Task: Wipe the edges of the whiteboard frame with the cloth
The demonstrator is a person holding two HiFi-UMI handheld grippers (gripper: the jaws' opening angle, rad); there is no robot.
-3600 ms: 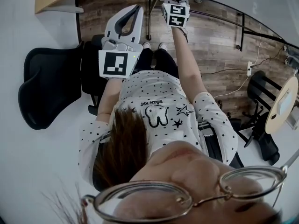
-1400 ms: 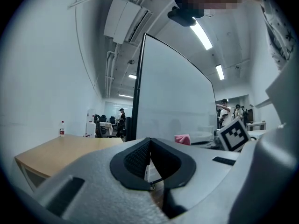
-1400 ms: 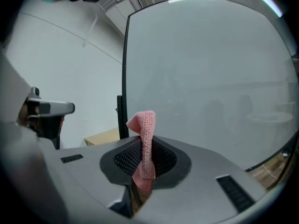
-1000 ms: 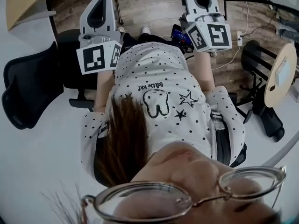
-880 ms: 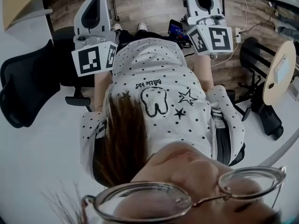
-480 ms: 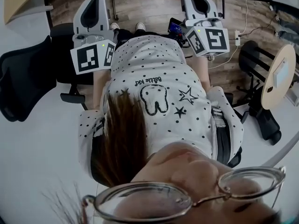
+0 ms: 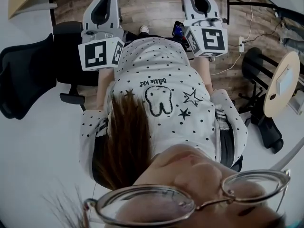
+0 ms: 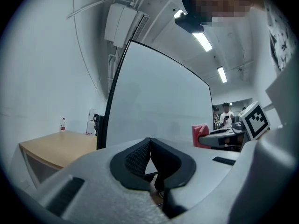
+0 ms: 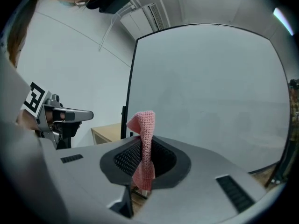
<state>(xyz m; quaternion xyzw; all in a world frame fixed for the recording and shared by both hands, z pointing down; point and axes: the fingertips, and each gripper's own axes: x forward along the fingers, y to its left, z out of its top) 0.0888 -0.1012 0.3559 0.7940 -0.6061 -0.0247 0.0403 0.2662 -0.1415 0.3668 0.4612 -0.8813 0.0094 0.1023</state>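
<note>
The right gripper (image 9: 143, 143) has its fingers (image 9: 124, 160) clamped on the pink cloth (image 9: 145, 125); the cloth stands up above the fingers in a folded strip, and a shorter end hangs below them. The whiteboard (image 9: 210, 87) fills most of the right gripper view; its dark frame (image 9: 130, 78) runs up the left side and curves across the top; the cloth is apart from both board and frame. The left gripper (image 8: 150, 143) has its fingers (image 8: 134, 158) pressed together with nothing between them; it points at the same board, whose left frame edge rises just beyond it. To its right in that view the other gripper shows with the pink cloth at its tip. A wooden surface (image 8: 56, 146) lies left of the board, with a small bottle (image 8: 62, 124) on its far side; people (image 8: 227, 115) stand far off at the right. In the head view both grippers are held forward above a plank floor (image 7: 152, 11); a black office chair (image 7: 23, 75) sits to the person's left; a round table (image 7: 280, 84) stands to the right.
</note>
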